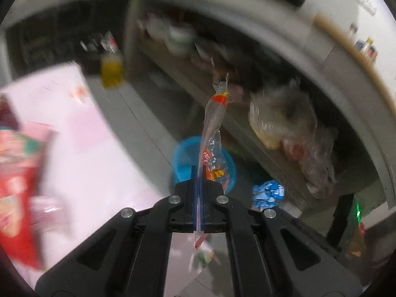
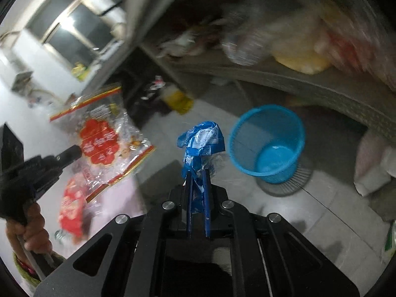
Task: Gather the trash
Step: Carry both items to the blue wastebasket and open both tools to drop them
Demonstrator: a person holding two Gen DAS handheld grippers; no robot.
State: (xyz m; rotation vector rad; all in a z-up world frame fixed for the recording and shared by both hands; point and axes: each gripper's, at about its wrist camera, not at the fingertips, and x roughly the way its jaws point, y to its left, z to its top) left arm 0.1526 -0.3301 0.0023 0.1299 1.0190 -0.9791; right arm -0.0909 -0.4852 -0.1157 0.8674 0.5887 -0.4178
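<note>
Both pairs of fingers are clamping trash right now. My left gripper (image 1: pixel 198 170) is pinching a clear wrapper with red and orange print (image 1: pixel 213 133) flat between fully closed pads; the wrapper is sticking up through frame centre in the left wrist view, its tail hanging out below the pads. My right gripper (image 2: pixel 198 175) is squeezing a crumpled blue wrapper (image 2: pixel 201 141), pads nearly closed on it, the wad bulging above the fingertips at centre frame. I'm seeing the blue mesh bin (image 2: pixel 267 143) on the grey tile floor, right of centre in the right wrist view, just beside the blue wrapper in frame and looking empty; in the left view the same bin is sitting directly behind my wrapper. More red snack packets (image 1: pixel 17 173) are lying on the pink table surface (image 1: pixel 81 133) at left frame, heavily blurred.
</note>
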